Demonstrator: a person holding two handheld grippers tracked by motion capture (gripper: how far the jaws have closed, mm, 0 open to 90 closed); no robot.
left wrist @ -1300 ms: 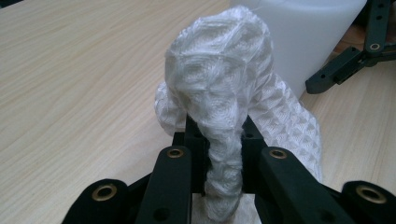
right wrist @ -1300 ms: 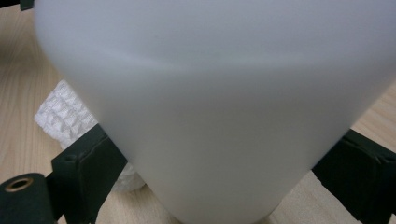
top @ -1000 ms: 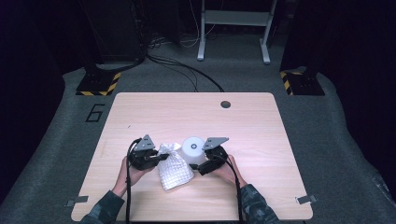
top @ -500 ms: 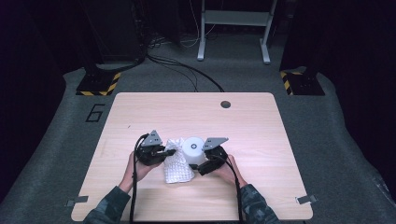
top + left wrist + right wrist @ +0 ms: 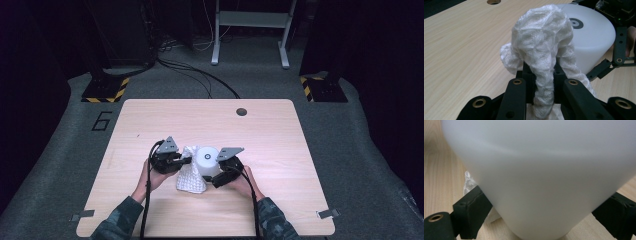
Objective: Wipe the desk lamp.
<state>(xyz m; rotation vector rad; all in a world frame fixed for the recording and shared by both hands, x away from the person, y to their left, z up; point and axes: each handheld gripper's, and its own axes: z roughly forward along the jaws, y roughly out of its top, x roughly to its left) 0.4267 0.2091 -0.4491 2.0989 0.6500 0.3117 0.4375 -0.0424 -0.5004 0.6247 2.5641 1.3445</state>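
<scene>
- High view: the left gripper (image 5: 181,161) is clamped on a bunched edge of the white knitted cloth (image 5: 191,175), which trails back from its jaws toward the person and lies on the table (image 5: 280,130). Just beyond that gripper's tip stands the white cylinder (image 5: 207,159), gripped from the other side by the right gripper (image 5: 212,176). The cylinder seems to be steadied so that the cloth can be worked against it.
- Left gripper view: the jaws are closed on a twisted rope of the cloth (image 5: 544,57), which rises from between them in a rounded bundle. The cylinder (image 5: 591,37) sits right behind that bundle, touching or nearly so, a dark ring mark on its flat top. The tight pinch likely keeps the loose knit from slipping.
- Right gripper view: the cylinder (image 5: 544,175) sits between the two spread pads (image 5: 472,208), pressed on both flanks, with a little cloth (image 5: 469,183) beside the left pad.
</scene>
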